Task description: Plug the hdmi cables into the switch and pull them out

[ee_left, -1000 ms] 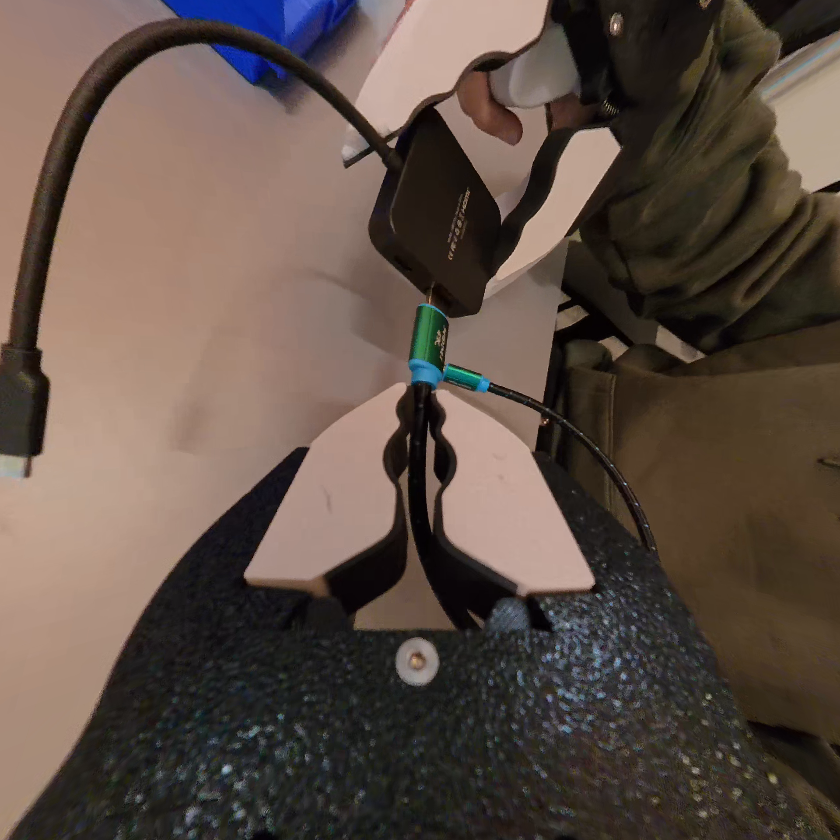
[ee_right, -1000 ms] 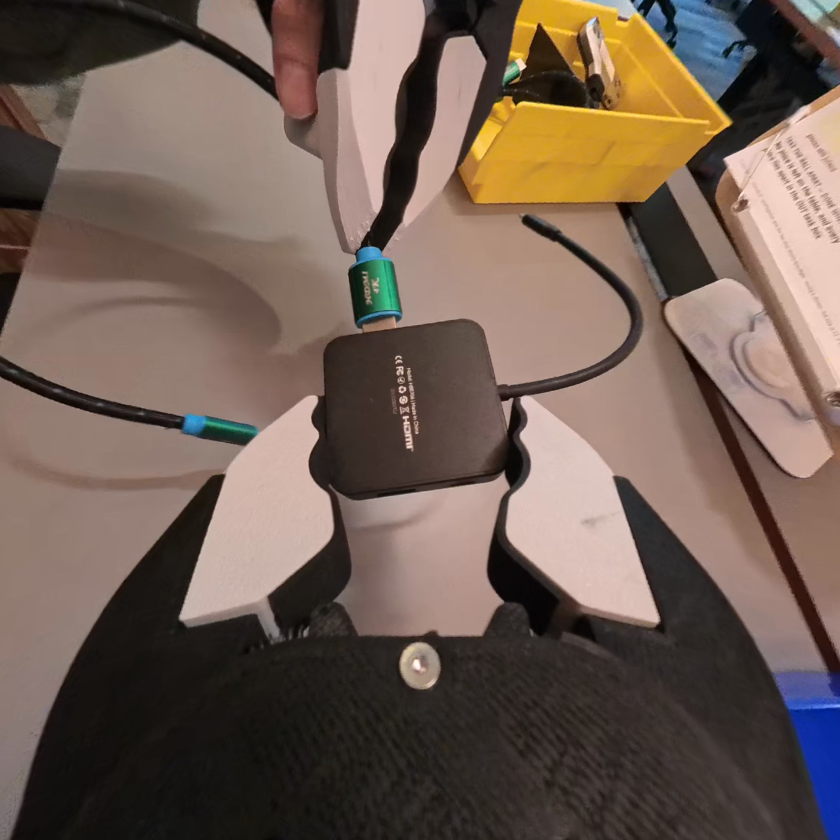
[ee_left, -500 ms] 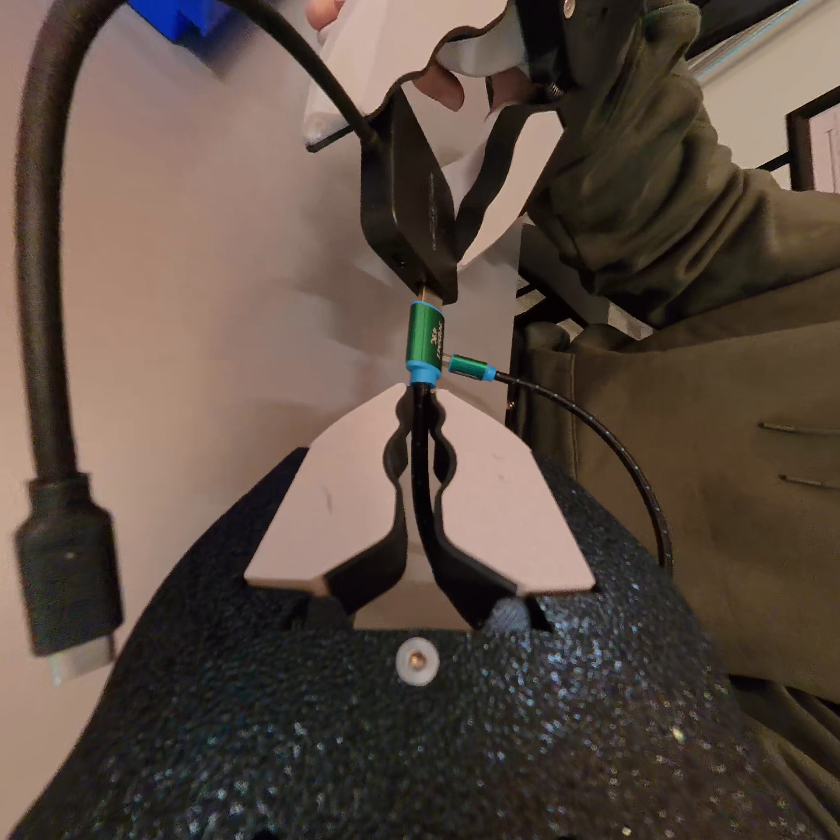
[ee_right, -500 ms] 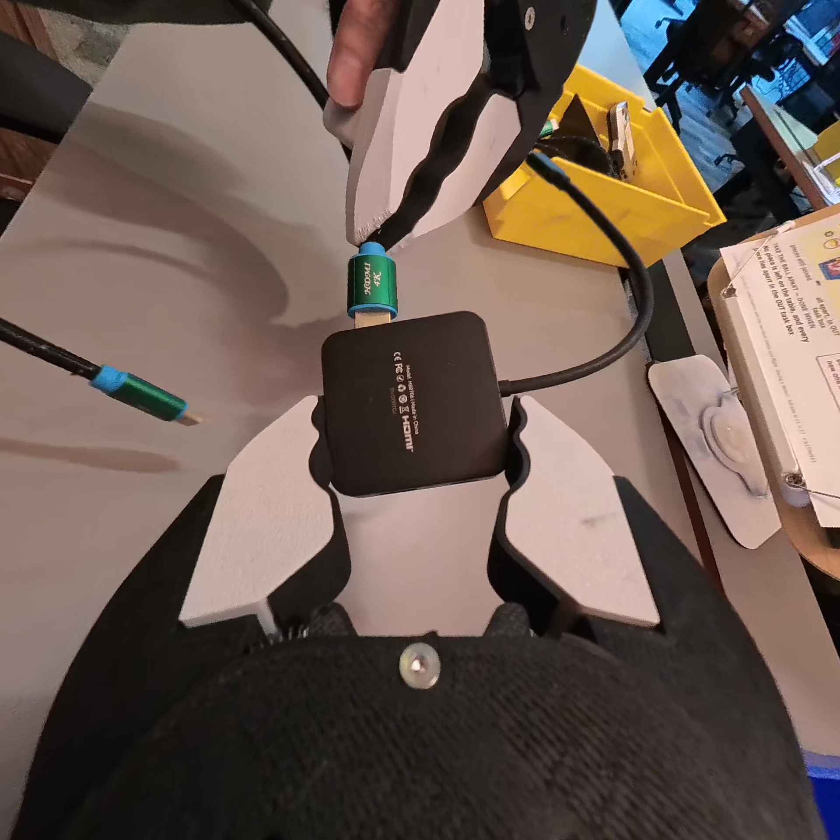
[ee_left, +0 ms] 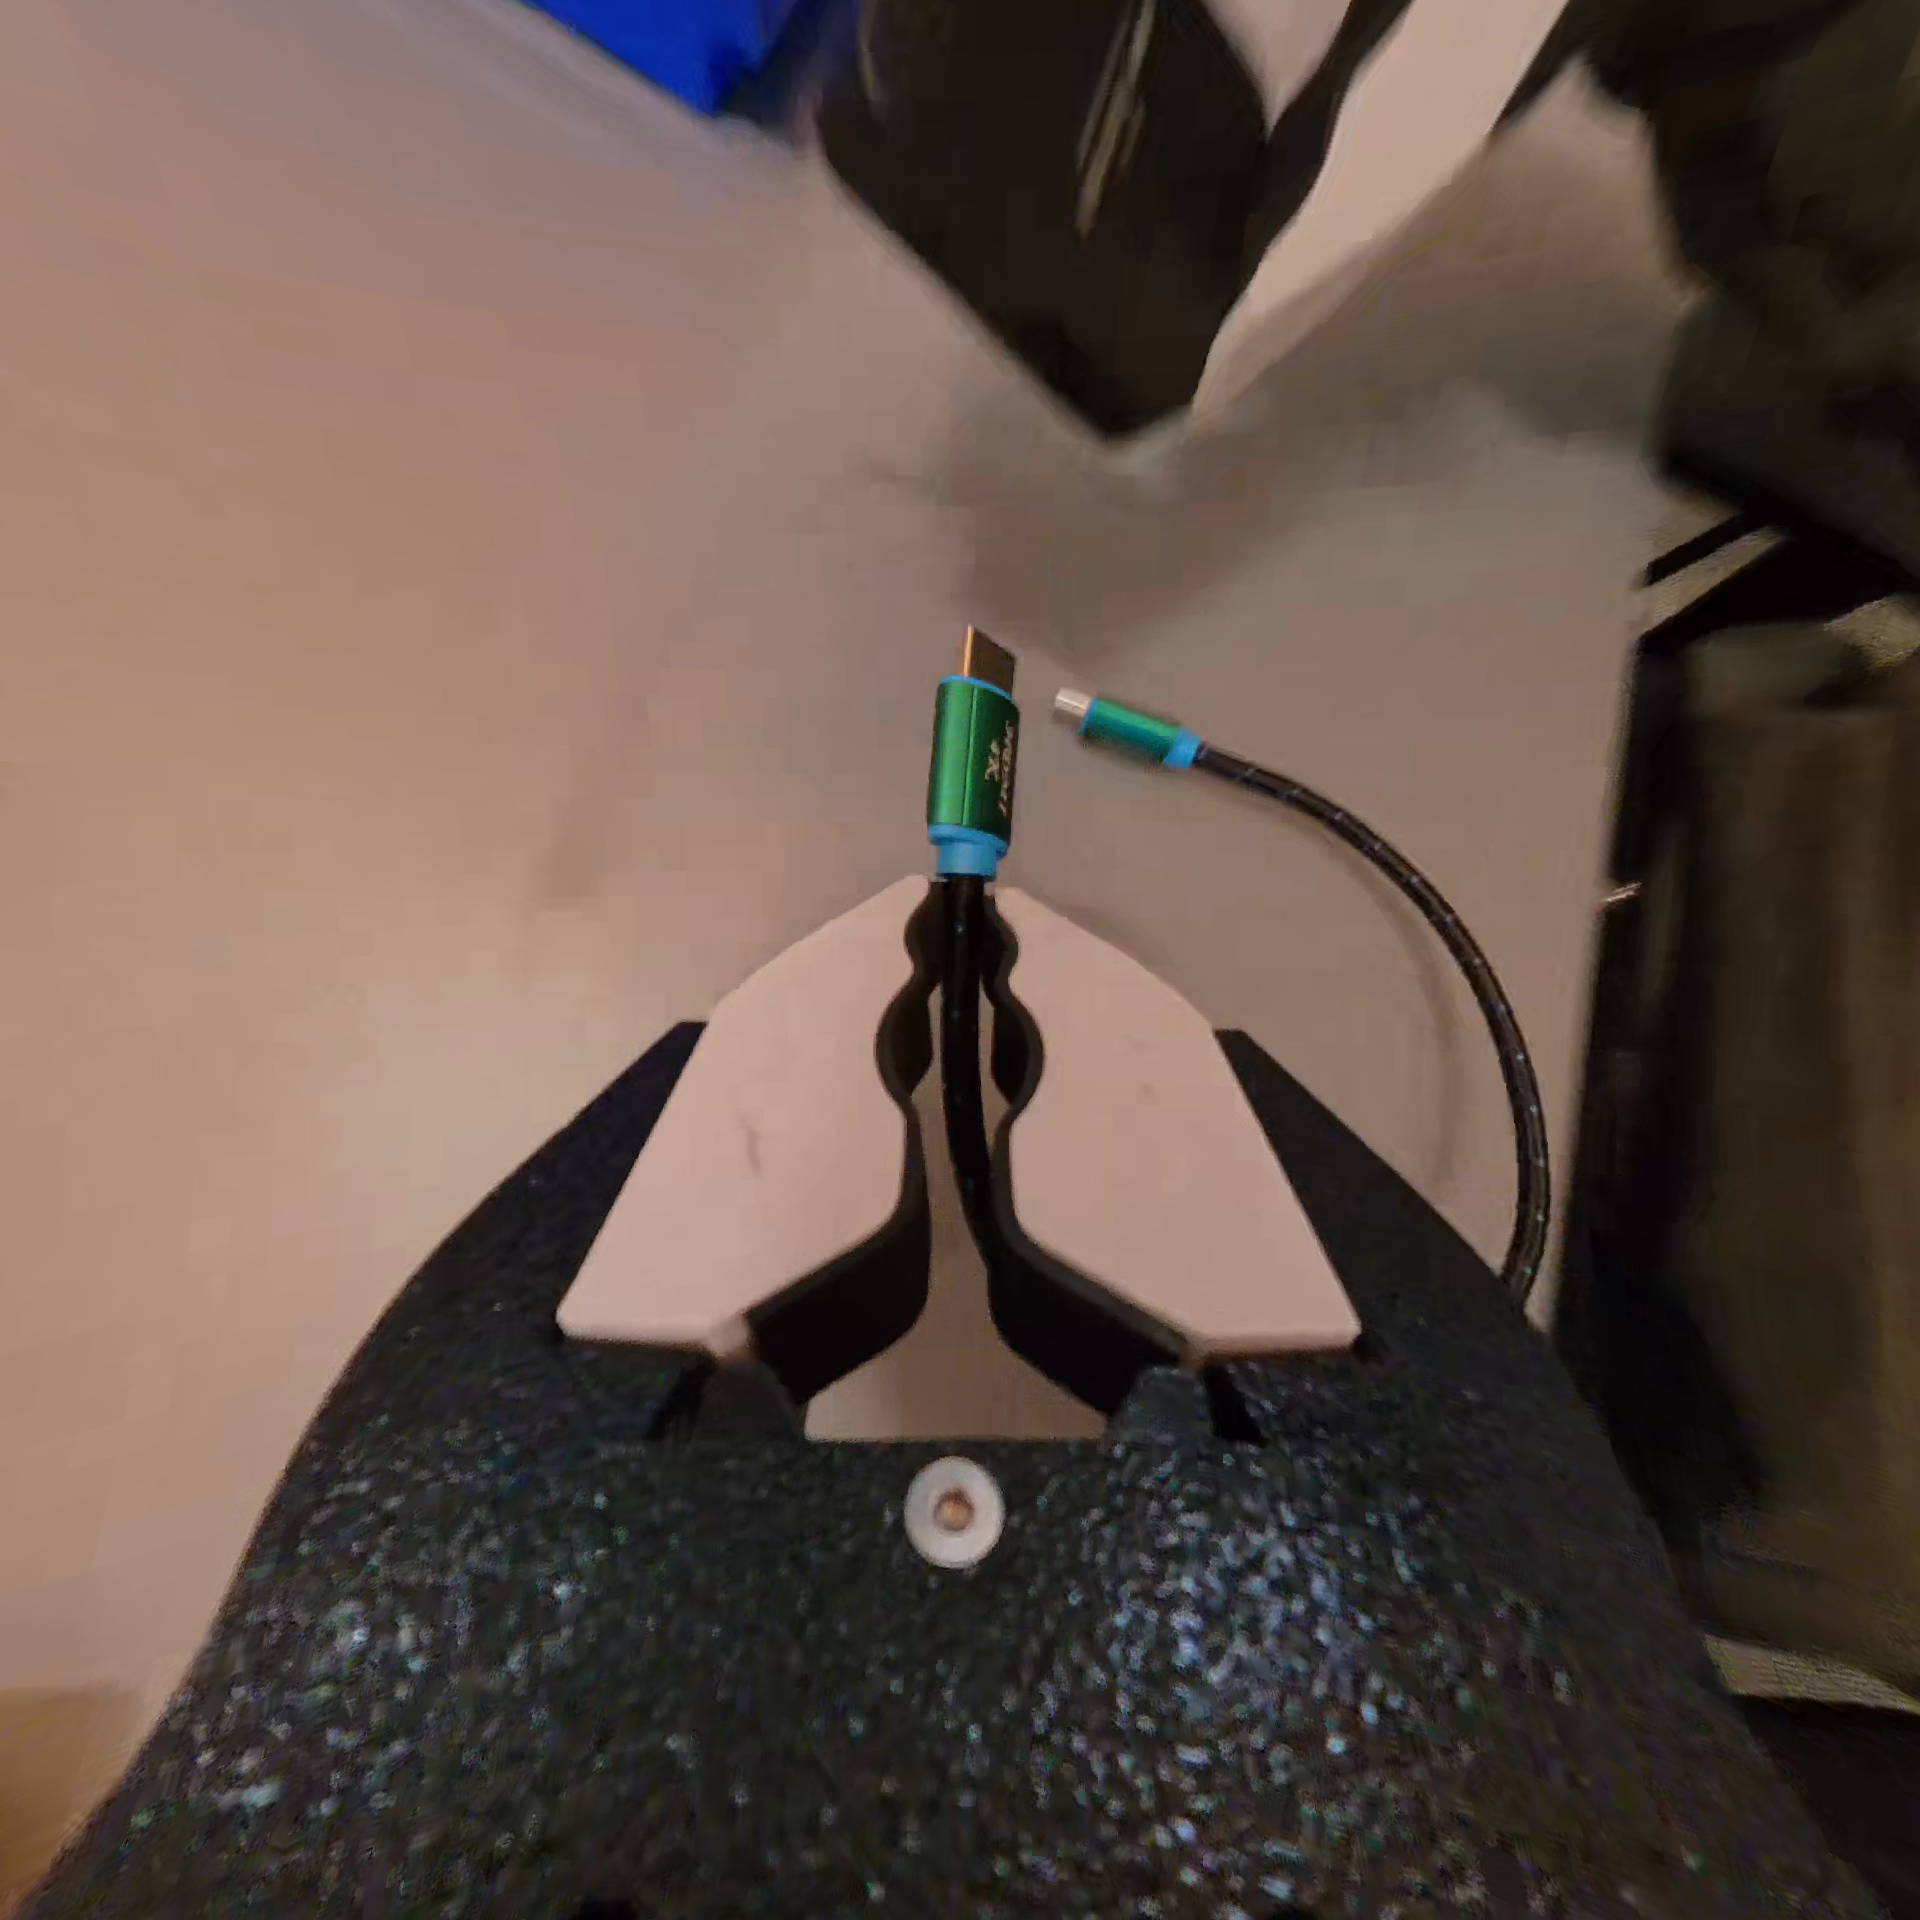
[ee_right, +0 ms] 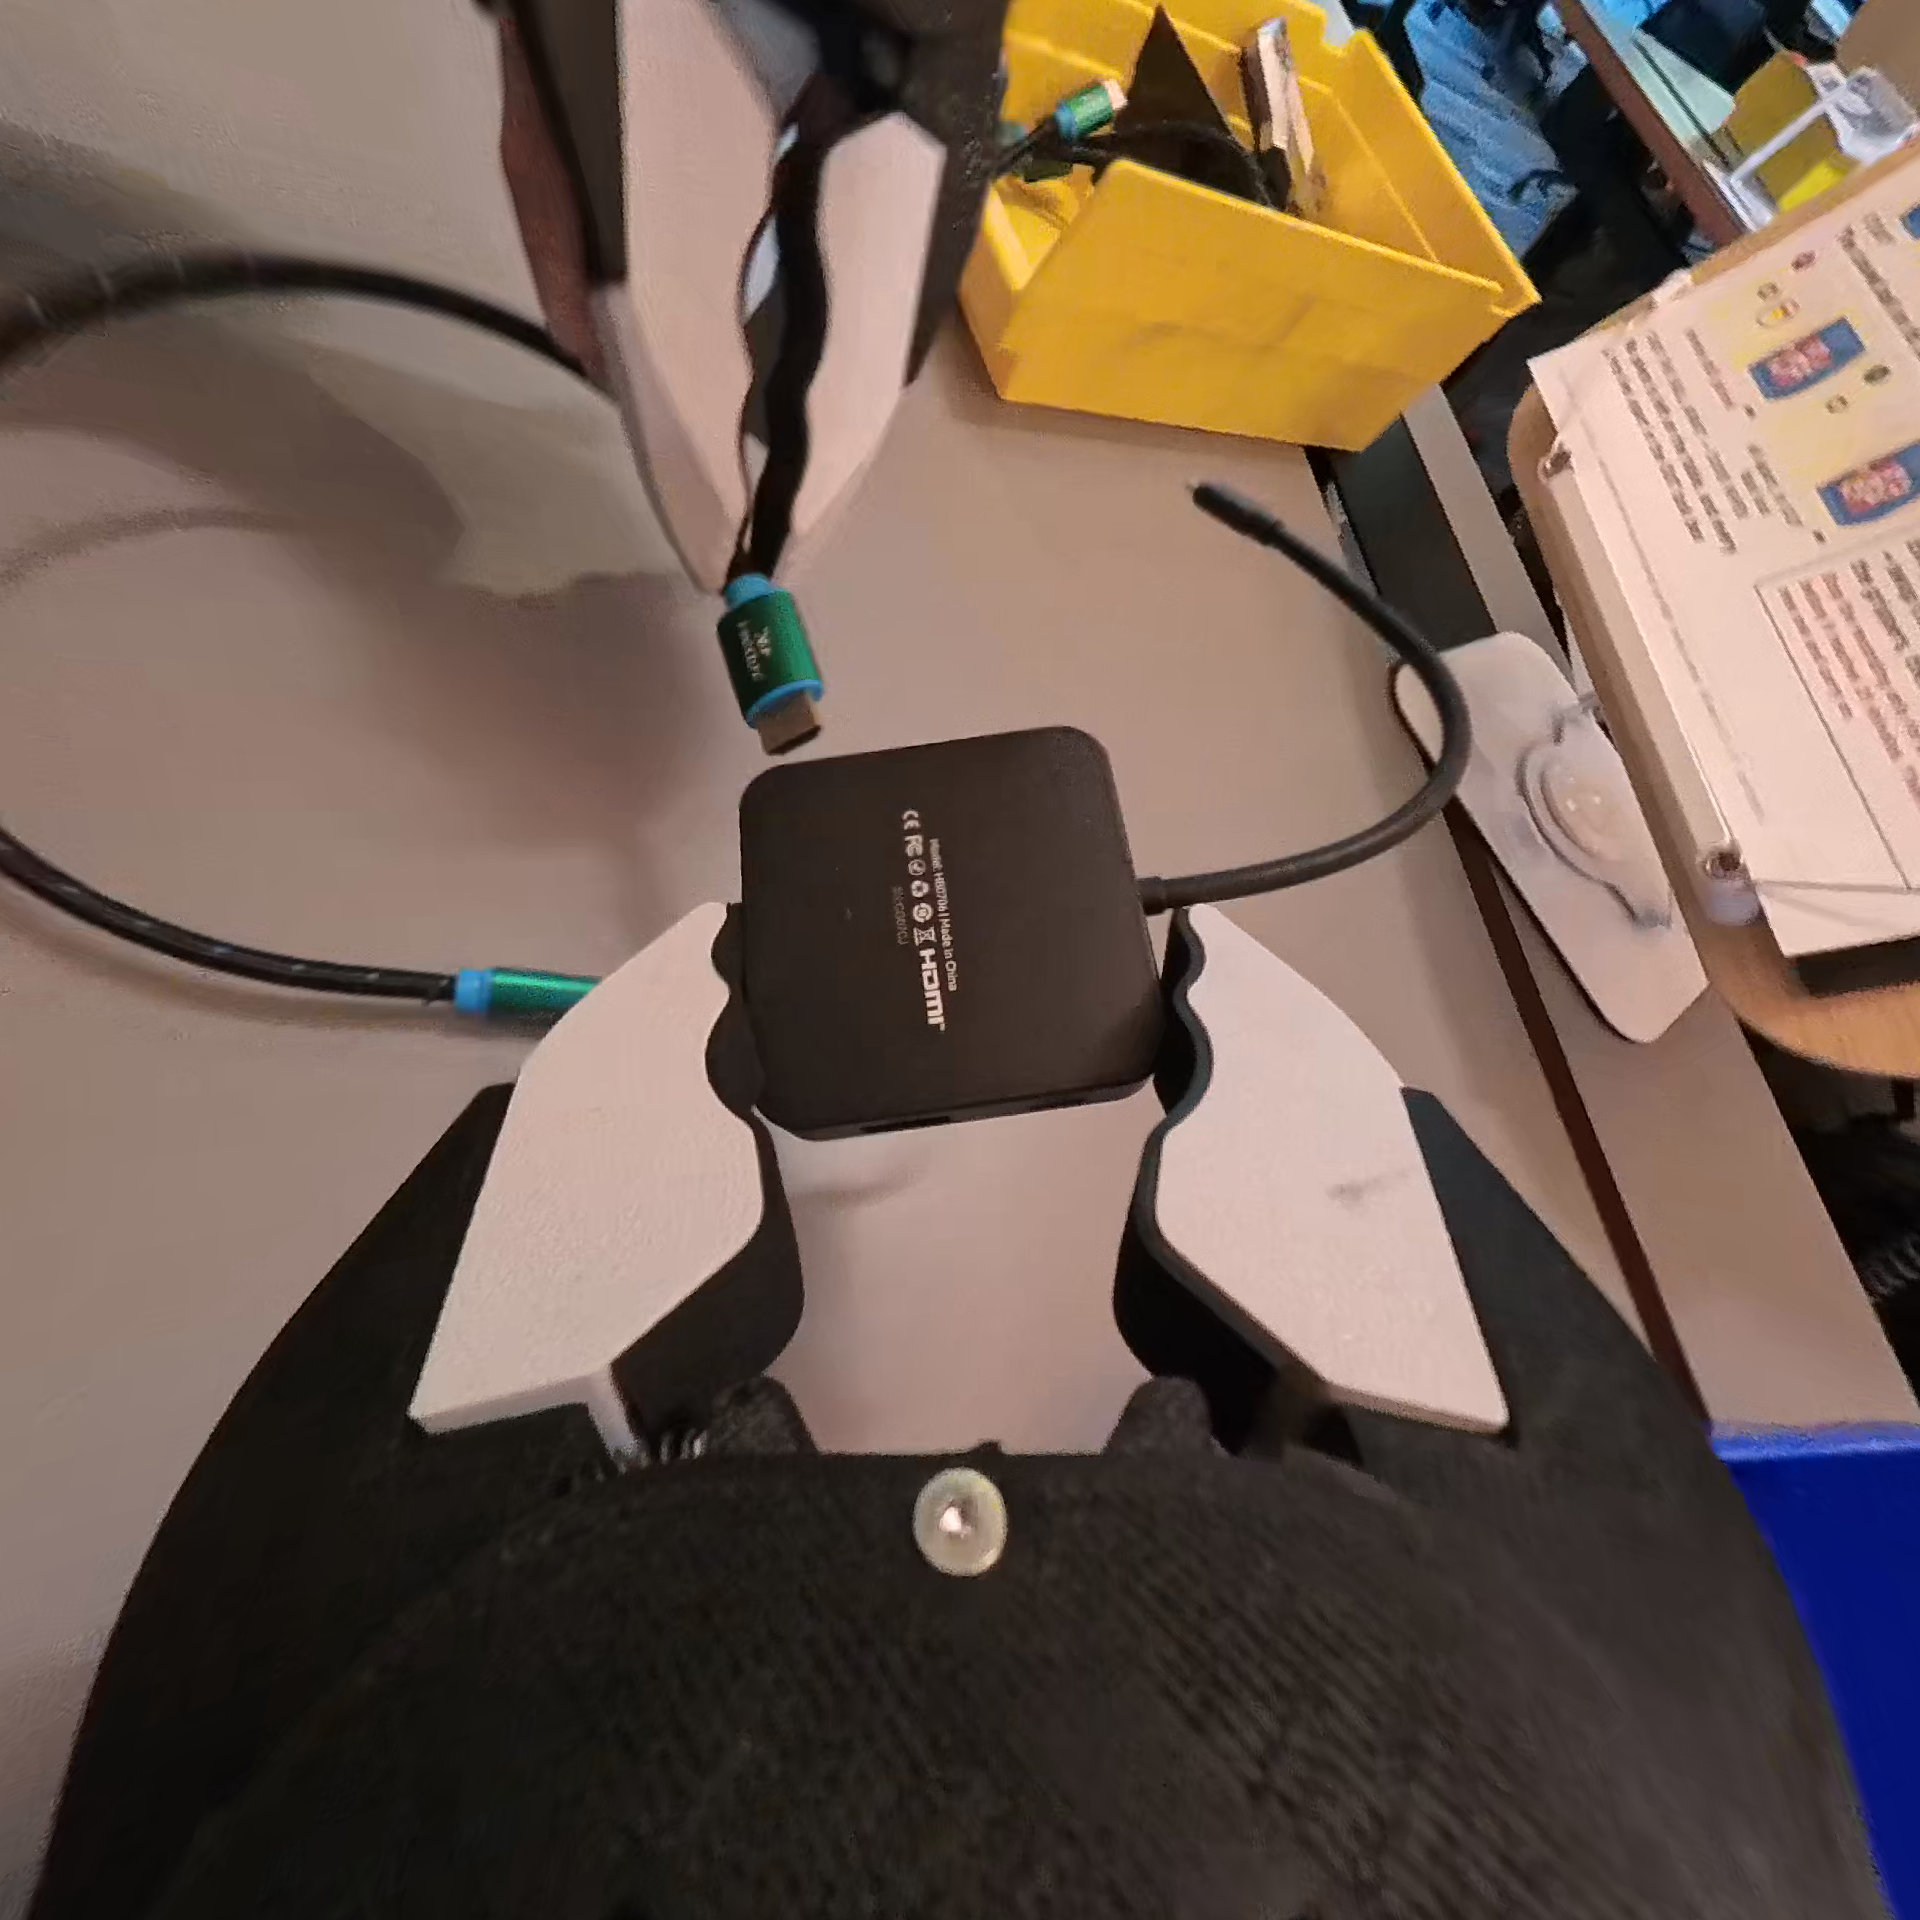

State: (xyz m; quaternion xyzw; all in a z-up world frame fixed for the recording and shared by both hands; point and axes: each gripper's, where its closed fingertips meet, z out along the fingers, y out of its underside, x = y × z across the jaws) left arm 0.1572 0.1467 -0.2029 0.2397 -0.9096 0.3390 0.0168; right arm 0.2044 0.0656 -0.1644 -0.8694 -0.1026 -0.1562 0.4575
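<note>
My left gripper [ee_left: 961,883] is shut on the braided black HDMI cable just behind its green plug [ee_left: 974,764]. The plug's metal tip is bare and free of the switch. In the right wrist view that plug [ee_right: 769,660] hangs just above the switch's far left corner, held by the left gripper [ee_right: 743,571]. My right gripper [ee_right: 951,920] is shut on the flat black switch [ee_right: 940,925], holding it by its side edges above the table. The switch [ee_left: 1049,208] is a blurred dark shape in the left wrist view. A second green plug [ee_right: 520,987] [ee_left: 1127,727] lies loose nearby.
A yellow bin [ee_right: 1226,270] with more cables stands at the back. The switch's own black lead [ee_right: 1392,748] curves off to the right. A clipboard with printed sheets [ee_right: 1745,582] lies at right. A blue bin [ee_right: 1829,1538] sits at the near right.
The green plug has come out of the switch: it was seated in the switch's port in both earlier moments and is now clear of it. The two grippers have drawn apart.
</note>
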